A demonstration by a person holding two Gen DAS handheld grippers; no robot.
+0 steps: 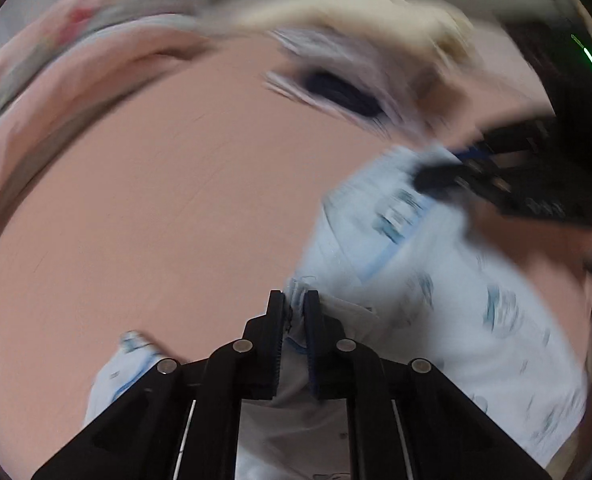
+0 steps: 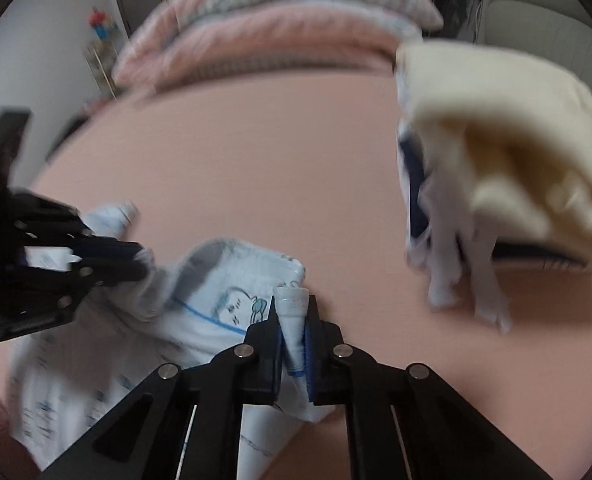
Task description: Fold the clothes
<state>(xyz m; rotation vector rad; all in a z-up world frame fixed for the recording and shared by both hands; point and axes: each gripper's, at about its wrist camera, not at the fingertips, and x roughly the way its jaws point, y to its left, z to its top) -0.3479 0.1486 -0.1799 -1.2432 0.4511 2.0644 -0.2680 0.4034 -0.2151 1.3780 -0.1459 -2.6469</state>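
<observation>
A pale blue printed garment (image 1: 436,280) with a blue trim line hangs between both grippers above the pink bed sheet (image 1: 155,200). My left gripper (image 1: 294,300) is shut on one edge of it. My right gripper (image 2: 291,308) is shut on a bunched edge of the same garment (image 2: 215,300). The right gripper shows blurred in the left wrist view (image 1: 476,172), and the left gripper shows in the right wrist view (image 2: 131,260), both clamped on the cloth. The garment sags between them.
A heap of other clothes, cream on top with white and navy pieces (image 2: 496,152), lies on the sheet at the right. A folded pink quilt (image 2: 275,28) runs along the far side. A grey sofa (image 2: 536,12) stands behind.
</observation>
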